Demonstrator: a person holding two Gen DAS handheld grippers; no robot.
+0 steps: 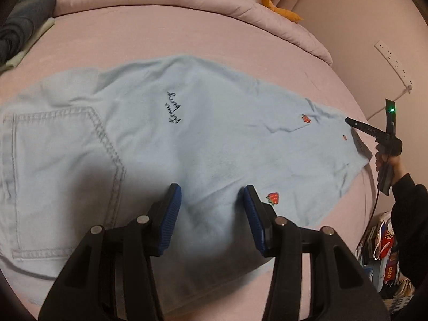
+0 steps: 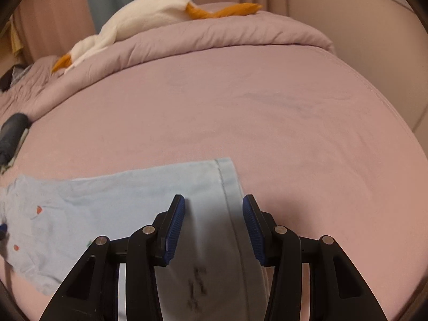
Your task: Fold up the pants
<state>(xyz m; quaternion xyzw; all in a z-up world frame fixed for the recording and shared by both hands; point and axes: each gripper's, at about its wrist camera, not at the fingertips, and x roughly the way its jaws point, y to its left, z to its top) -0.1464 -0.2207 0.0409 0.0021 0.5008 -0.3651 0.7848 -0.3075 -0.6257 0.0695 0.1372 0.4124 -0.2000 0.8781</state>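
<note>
Light blue pants [image 1: 187, 133] with strawberry patches and dark script lie flat on the pink bed sheet [image 1: 160, 40]. My left gripper [image 1: 212, 195] is open just above the pants, near a strawberry patch [image 1: 273, 198], with a back pocket [image 1: 58, 182] to its left. My right gripper [image 2: 214, 206] is open over the hem end of the pants [image 2: 133, 195]. From the left wrist view the right gripper [image 1: 374, 133] shows at the far right hem; its jaws cannot be judged there.
A rolled pink duvet [image 2: 214, 34] with a white plush goose [image 2: 139, 13] lies at the back. Dark folded clothing [image 1: 24, 24] sits at the far left of the bed. The bed edge [image 1: 370, 176] is on the right, with clutter [image 1: 382, 254] on the floor.
</note>
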